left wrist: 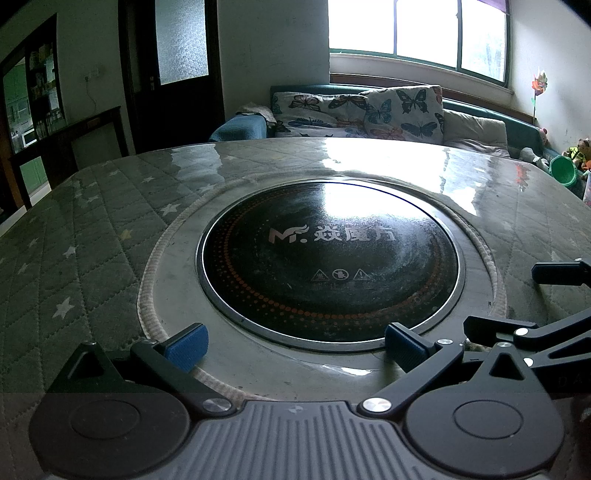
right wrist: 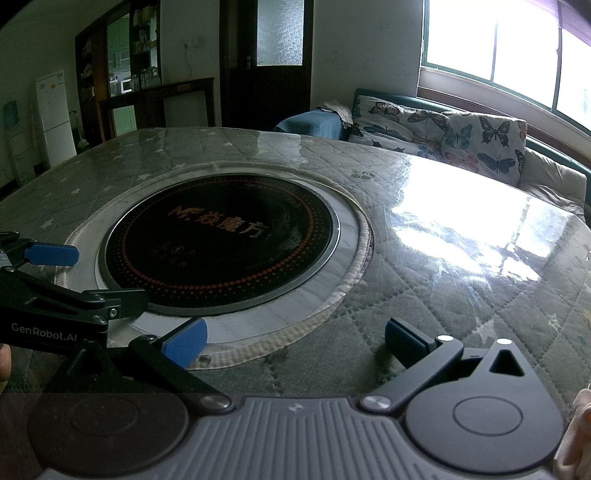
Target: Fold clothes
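No garment shows in either view. My left gripper [left wrist: 295, 349] is open and empty, low over the near rim of a round black heater plate [left wrist: 328, 258] set in the table. My right gripper [right wrist: 293, 343] is open and empty, over the quilted green star-pattern table cover [right wrist: 443, 295] to the right of the plate [right wrist: 221, 243]. The right gripper's black fingers [left wrist: 554, 273] show at the right edge of the left wrist view. The left gripper's blue fingertips [right wrist: 51, 254] show at the left edge of the right wrist view.
A clear plastic sheet covers the quilted table cover [left wrist: 92, 258] and glares under the window [left wrist: 417, 29]. A sofa with butterfly cushions [left wrist: 369, 110] stands behind the table. A dark door [right wrist: 269, 55], a cabinet [right wrist: 122, 74] and a white fridge [right wrist: 55, 114] stand at the back left.
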Demonstrator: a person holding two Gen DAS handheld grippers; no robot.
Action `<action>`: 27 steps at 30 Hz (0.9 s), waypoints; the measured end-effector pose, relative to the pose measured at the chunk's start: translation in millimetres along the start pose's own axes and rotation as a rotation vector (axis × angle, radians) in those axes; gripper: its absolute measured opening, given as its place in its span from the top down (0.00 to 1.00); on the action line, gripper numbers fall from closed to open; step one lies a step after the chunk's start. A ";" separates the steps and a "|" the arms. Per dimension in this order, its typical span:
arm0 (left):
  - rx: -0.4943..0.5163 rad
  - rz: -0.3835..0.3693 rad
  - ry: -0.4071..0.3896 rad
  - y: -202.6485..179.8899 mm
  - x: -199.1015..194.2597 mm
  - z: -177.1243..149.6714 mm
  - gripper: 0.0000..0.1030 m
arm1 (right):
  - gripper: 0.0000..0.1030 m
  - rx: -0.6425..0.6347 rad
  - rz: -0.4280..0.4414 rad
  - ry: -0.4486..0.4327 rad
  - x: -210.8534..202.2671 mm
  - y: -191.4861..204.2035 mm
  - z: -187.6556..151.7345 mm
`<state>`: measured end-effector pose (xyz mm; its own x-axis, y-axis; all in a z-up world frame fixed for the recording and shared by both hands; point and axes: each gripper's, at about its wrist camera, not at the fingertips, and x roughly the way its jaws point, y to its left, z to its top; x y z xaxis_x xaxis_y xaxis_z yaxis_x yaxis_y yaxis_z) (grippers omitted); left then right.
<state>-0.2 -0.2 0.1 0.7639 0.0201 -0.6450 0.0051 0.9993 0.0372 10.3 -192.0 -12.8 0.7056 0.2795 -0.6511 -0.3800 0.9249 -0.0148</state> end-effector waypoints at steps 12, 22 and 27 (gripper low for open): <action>0.010 0.001 0.001 -3.6 -2.3 -0.9 0.00 | 0.00 -0.002 -0.001 -0.001 -0.4 -0.5 -0.1; 0.100 -0.032 0.049 -18.7 -8.6 11.8 0.00 | 0.00 -0.041 -0.048 -0.057 -38.7 1.1 -5.3; 0.103 -0.139 0.068 -33.3 -19.9 27.5 0.00 | 0.00 -0.017 -0.102 -0.075 -73.2 -14.7 -12.3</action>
<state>2.1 -34.7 32.7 0.7057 -0.1126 -0.6995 0.1763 0.9841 0.0195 -43.1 -229.2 25.8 0.7838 0.2034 -0.5867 -0.3134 0.9453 -0.0909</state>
